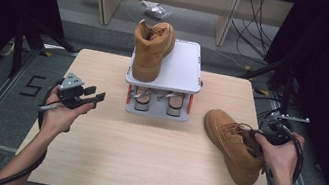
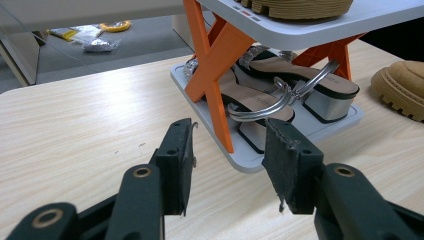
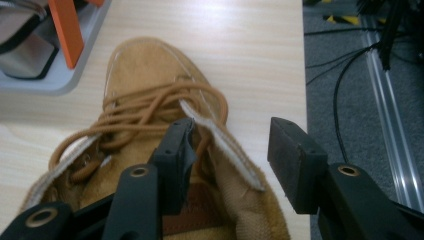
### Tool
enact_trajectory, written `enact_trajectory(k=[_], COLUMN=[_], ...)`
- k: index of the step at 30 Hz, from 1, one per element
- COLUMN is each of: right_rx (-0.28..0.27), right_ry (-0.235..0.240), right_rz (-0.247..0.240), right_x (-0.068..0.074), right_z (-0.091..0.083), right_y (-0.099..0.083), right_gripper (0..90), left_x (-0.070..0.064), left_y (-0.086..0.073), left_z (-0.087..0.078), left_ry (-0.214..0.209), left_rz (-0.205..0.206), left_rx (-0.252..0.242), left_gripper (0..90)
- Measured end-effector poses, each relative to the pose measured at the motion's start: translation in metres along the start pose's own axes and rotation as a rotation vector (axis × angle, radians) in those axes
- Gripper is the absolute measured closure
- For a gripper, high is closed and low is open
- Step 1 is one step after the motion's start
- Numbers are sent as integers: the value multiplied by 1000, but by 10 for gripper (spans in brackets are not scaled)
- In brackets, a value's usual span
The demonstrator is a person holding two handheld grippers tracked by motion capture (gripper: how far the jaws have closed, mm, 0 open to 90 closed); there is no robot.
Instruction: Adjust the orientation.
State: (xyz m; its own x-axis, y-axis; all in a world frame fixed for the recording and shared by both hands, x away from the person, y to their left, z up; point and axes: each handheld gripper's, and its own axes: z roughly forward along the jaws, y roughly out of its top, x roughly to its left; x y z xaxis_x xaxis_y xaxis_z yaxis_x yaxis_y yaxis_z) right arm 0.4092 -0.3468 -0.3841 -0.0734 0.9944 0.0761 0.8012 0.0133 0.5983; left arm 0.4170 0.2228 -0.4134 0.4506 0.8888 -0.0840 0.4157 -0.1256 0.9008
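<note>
In the high view, the right gripper [image 1: 260, 138] is reaching into the collar of a tan boot [image 1: 232, 144] that is lying at about 4 o'clock on the worktop [image 1: 151, 161]. The left gripper [image 1: 85, 95] is waiting at 9 o'clock with jaws apart and nothing between them. A second tan boot [image 1: 152, 50] is standing on the top of the small shoe rack [image 1: 185, 63] at 12 o'clock, so I am counting two boots, and two sandals [image 1: 157, 100] on the lower shelf.

In the left gripper view, the jaws are standing wide open and empty, pointing toward the rack's orange legs [image 2: 212, 65] and the sandals [image 2: 280, 85].

In the right gripper view, the jaws are wide open; one is sitting inside the boot's opening and the other outside, with the collar edge [image 3: 225, 145] between them, not yet pinched. To do this step well, I think the jaws should be going deeper over the collar before closing, avoiding the laces [image 3: 145, 115], so the boot is not slipping when lifted
</note>
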Motion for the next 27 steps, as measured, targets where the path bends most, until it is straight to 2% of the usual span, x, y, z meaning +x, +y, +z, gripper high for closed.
enact_trajectory(k=[1,2,3,4,6,7,10,15,18,19,22,23,26,27], right_rx=[-27,-10,0,0,19,30,52,95,115,141,165,190,188,195], right_ry=[-8,8,2,10,30,21,35,76,81,86,82,93,105,122], right_rz=[-33,-73,-30,-86,-83,-91,-101,-116,-126,-124,-88,-89,-137,-88], right_x=[-2,-6,-2,-7,-8,-8,-11,-14,-15,-15,-11,-11,-15,-12], right_z=[4,5,8,9,12,12,14,16,17,17,20,22,23,23], right_y=[-2,-1,-2,-2,-2,-2,1,6,9,10,10,9,10,10], right_gripper=[544,552,561,574,608,628,676,710,707,704,701,709,772,786], left_x=[0,0,0,0,0,1,1,0,0,0,1,1,2,2], left_y=[0,-1,-1,-2,-2,-2,-3,-5,-6,-6,-6,-7,-8,-8], left_z=[0,0,1,0,0,0,1,2,3,3,2,3,3,3], left_ry=[-1,1,2,4,5,5,5,2,0,1,2,1,0,0], left_rz=[2,3,4,5,6,5,4,1,3,3,5,3,0,-1], left_rx=[4,5,5,6,8,9,13,15,19,20,21,22,24,26], left_gripper=[539,538,536,534,532,531,529,528,529,529,529,529,528,529])
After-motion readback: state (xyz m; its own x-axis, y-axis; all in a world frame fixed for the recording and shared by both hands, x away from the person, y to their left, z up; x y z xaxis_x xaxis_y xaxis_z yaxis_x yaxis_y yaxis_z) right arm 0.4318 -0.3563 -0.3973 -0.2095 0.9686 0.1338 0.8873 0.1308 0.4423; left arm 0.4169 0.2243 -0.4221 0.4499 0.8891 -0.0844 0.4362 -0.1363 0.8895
